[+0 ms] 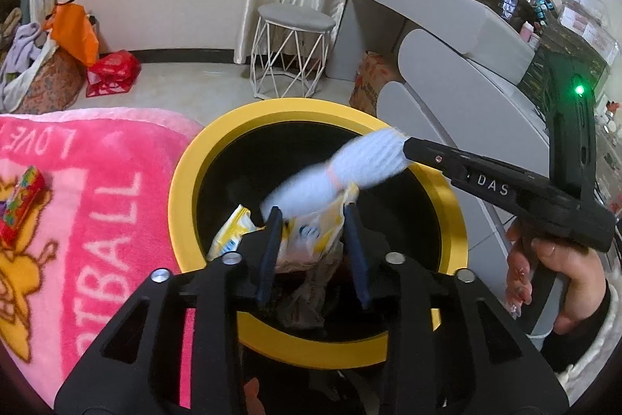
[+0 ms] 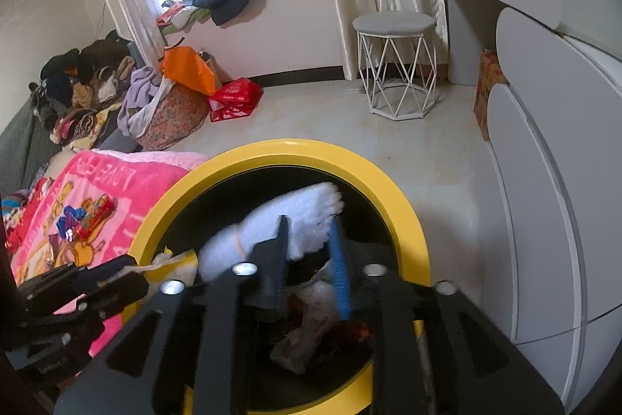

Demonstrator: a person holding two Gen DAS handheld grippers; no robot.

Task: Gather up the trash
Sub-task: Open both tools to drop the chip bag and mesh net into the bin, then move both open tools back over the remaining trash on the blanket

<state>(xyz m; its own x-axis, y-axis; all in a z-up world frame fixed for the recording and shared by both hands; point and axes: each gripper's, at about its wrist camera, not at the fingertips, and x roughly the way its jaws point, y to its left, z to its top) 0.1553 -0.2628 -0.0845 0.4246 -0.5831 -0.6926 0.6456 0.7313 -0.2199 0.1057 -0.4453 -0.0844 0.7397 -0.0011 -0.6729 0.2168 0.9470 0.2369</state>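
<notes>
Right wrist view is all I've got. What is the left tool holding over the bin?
Observer: The left tool is shut on a yellow wrapper, above the opening of the bin.
Operator: Can you see any status light on my right tool?
Observer: Yes. A green light glows on the body of the right tool.
</notes>
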